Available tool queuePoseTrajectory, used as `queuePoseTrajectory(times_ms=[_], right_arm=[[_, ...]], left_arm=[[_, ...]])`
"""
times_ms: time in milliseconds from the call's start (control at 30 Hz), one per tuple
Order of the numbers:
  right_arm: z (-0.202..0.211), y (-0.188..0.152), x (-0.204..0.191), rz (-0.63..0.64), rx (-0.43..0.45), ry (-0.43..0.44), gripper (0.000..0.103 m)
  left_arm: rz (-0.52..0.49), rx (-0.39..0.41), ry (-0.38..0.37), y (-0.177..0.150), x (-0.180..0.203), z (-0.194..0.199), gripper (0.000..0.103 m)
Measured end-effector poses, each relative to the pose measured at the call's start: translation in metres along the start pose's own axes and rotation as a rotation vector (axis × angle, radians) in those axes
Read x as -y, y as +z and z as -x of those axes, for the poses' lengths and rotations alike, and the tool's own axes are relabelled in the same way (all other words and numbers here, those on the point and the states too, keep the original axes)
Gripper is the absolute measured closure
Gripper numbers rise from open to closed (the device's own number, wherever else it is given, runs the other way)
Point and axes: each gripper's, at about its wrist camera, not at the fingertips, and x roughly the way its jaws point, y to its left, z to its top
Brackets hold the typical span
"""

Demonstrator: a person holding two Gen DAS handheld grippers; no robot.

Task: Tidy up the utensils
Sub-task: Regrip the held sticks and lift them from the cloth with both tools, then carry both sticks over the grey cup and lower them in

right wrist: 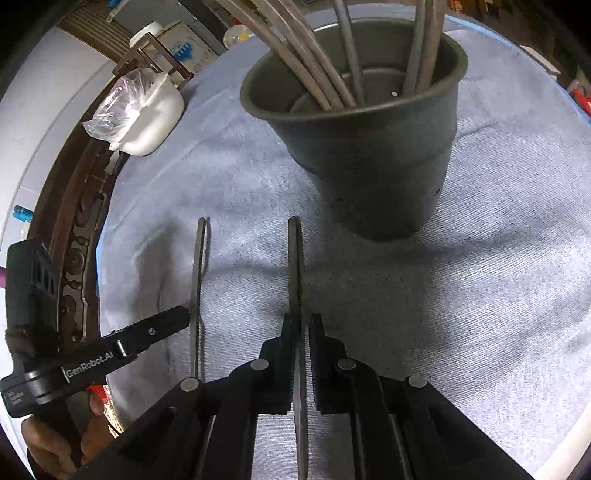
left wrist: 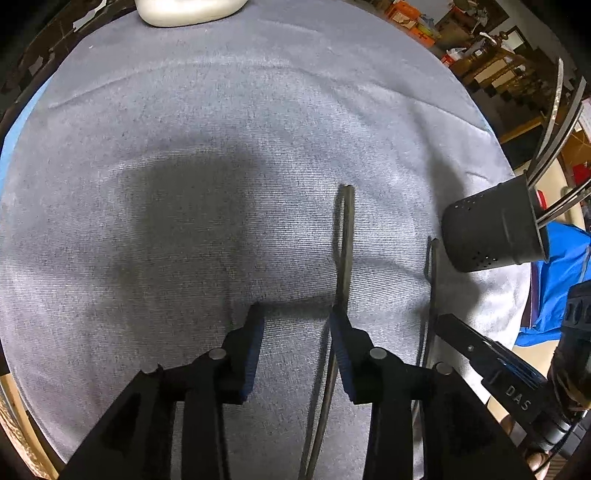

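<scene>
Two slim metal utensils lie side by side on the grey cloth. In the left wrist view one utensil (left wrist: pixel 345 243) runs along the right finger (left wrist: pixel 347 347) of my open left gripper (left wrist: pixel 297 317), outside the gap. The other utensil (left wrist: pixel 431 280) lies further right, beside my right gripper (left wrist: pixel 476 347). In the right wrist view my right gripper (right wrist: pixel 302 321) has its jaws narrowed around that utensil (right wrist: pixel 295 266), a small gap showing on the right side. The first utensil (right wrist: pixel 199 280) lies left, by the left gripper (right wrist: pixel 162 325). A dark holder cup (right wrist: pixel 369 147) (left wrist: pixel 491 229) holds several utensil handles.
A white lidded pot (right wrist: pixel 147 114) with a plastic bag stands at the cloth's far left edge; it shows at the top of the left wrist view (left wrist: pixel 184 11). A dark carved table rim (right wrist: pixel 81 236) borders the cloth. Blue fabric (left wrist: pixel 554 280) lies past the holder.
</scene>
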Motion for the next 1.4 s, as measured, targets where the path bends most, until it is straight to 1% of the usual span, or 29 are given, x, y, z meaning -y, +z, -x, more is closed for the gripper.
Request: queuePoseTrajectory(times_ms=[67,133,167,200,267,333,367,467,567,600,667,767,867,933,1000,1100,1133,1167,1200,1267,1300,1400], right_arm=[[0.000,0.000,-0.003,0.014,0.000,-0.011,0.092],[-0.004,-0.001,-0.005,0.014,-0.012,-0.027,0.082],[-0.007,-0.001,-0.004,0.008,-0.032,-0.029,0.080],[-0.007,-0.003,-0.005,0.017,-0.018,-0.034,0.080],[-0.008,-0.003,-0.004,0.029,-0.011,-0.043,0.081],[-0.008,-0.004,-0.002,0.026,-0.004,-0.037,0.084],[-0.008,-0.004,-0.001,0.033,-0.002,-0.033,0.084],[-0.008,-0.005,-0.003,0.060,0.003,-0.036,0.085],[-0.010,-0.003,-0.007,0.072,-0.003,-0.050,0.085],[-0.010,-0.001,-0.007,0.067,-0.008,-0.049,0.085],[-0.011,0.002,-0.005,0.042,-0.024,-0.043,0.085],[-0.014,0.006,-0.008,0.051,-0.045,-0.055,0.085],[-0.014,0.006,-0.008,0.048,-0.038,-0.046,0.085],[-0.015,0.004,-0.007,0.057,-0.026,-0.046,0.091],[-0.014,0.001,-0.003,0.058,-0.024,-0.043,0.093],[-0.012,-0.001,0.001,0.054,-0.030,-0.044,0.093],[-0.012,-0.001,0.000,0.064,-0.033,-0.052,0.093],[-0.013,0.000,-0.002,0.068,-0.036,-0.059,0.093],[-0.013,0.002,-0.002,0.054,-0.038,-0.063,0.093],[-0.014,0.006,-0.002,0.032,-0.030,-0.064,0.093],[-0.014,0.008,-0.004,0.046,-0.022,-0.070,0.093],[-0.013,0.007,-0.009,0.081,-0.008,-0.090,0.093]], left_arm=[[0.002,0.011,-0.007,-0.001,-0.002,0.006,0.065],[-0.007,0.008,-0.016,-0.001,0.000,0.009,0.065],[-0.016,0.006,-0.023,-0.001,0.003,0.010,0.065],[-0.023,0.007,-0.024,-0.001,0.007,0.009,0.065],[-0.035,0.008,-0.002,0.001,0.011,0.005,0.065],[-0.026,-0.019,0.012,0.002,0.015,-0.007,0.065],[-0.024,-0.010,0.009,0.003,0.018,-0.010,0.064],[-0.058,-0.007,0.029,0.002,0.026,-0.013,0.064],[-0.054,-0.011,0.029,0.003,0.028,-0.015,0.065],[-0.053,-0.015,0.028,0.004,0.029,-0.015,0.068],[-0.048,-0.026,0.028,0.003,0.027,-0.014,0.068],[-0.041,-0.023,0.029,0.005,0.029,-0.011,0.068],[-0.041,-0.034,0.014,0.007,0.026,-0.010,0.068],[-0.058,-0.038,0.029,0.008,0.030,-0.014,0.068],[-0.071,-0.031,0.035,0.004,0.035,-0.017,0.068],[-0.086,-0.028,0.046,0.006,0.041,-0.020,0.068],[-0.087,-0.023,0.048,0.006,0.042,-0.020,0.069],[-0.095,-0.016,0.055,0.006,0.043,-0.020,0.074],[-0.101,-0.011,0.061,0.005,0.042,-0.019,0.082],[-0.110,-0.002,0.057,0.005,0.041,-0.020,0.089],[-0.111,-0.001,0.048,0.004,0.039,-0.019,0.097],[-0.126,0.010,0.038,0.000,0.033,-0.016,0.097]])
